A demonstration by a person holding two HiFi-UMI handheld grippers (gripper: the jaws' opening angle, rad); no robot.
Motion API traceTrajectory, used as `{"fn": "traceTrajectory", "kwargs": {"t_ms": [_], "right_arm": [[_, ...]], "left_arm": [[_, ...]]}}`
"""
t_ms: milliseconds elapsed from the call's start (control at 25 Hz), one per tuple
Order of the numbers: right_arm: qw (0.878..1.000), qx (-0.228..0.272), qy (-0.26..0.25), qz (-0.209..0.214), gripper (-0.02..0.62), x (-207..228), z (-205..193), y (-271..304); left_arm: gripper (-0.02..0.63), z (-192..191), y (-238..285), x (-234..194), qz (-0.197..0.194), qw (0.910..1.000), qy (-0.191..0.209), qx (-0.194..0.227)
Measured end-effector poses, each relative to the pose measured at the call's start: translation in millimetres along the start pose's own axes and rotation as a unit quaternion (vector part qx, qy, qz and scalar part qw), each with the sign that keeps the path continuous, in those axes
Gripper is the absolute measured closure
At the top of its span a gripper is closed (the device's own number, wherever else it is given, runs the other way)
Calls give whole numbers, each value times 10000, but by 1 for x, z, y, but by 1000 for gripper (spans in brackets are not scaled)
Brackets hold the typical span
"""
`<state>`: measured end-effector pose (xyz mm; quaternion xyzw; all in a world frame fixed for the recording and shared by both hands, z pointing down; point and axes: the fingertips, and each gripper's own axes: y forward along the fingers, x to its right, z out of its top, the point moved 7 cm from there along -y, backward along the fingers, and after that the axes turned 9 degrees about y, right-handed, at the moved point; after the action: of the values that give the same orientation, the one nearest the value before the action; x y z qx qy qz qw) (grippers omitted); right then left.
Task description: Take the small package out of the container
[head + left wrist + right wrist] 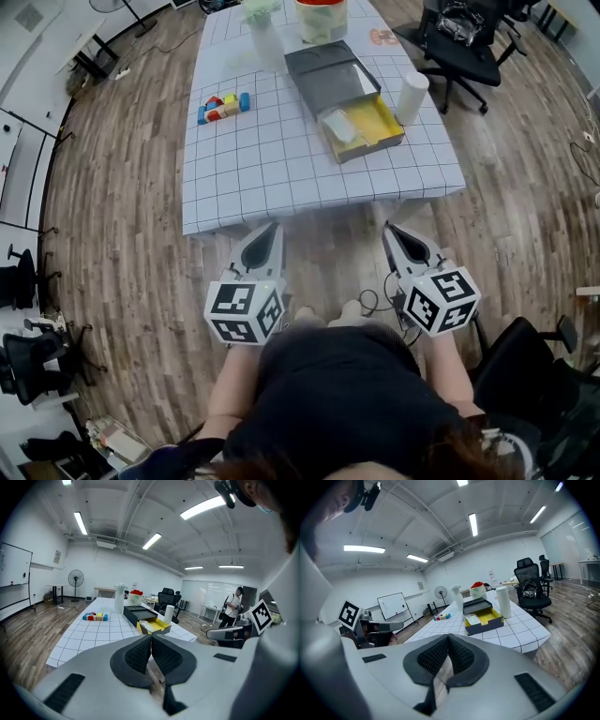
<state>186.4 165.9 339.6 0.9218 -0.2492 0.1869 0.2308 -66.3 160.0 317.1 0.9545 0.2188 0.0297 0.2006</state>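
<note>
The container is an open box with a yellow inside (372, 122) on the gridded table, with its grey lid (328, 67) lying just behind it. A small pale package (339, 127) lies in the box's left half; it also shows in the right gripper view as the package (472, 618) inside the box (486, 619). My left gripper (268, 232) and right gripper (392, 232) hang side by side over the floor, short of the table's near edge, both pointing at the table. Each is shut with its pads together and nothing between them. The left gripper view shows the box (153, 626) far ahead.
A white cylinder (411, 97) stands right of the box. Coloured blocks (223, 106) lie at the table's left. A clear bottle (265, 37) and a tub with a red top (322, 19) stand at the far end. Black office chairs (464, 52) are at the right, and a person (232, 606) stands far off.
</note>
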Motion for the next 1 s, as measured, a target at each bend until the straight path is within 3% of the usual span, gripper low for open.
{"fn": "traceTrajectory", "kwargs": {"t_ms": [360,640,1000], "right_arm": [[9979,-292,-97,575,580,-13,-3,37],[9983,-338,-219,428,580,-31,7,69],[9990,-318,-300,135,580,-42,24,116]], "left_arm": [[578,-4,-6,-21,432,9990,40,-132],[578,-7,9,-60,178,9997,-114,-88],[578,7,37,-104,-91,9998,194,21]]}}
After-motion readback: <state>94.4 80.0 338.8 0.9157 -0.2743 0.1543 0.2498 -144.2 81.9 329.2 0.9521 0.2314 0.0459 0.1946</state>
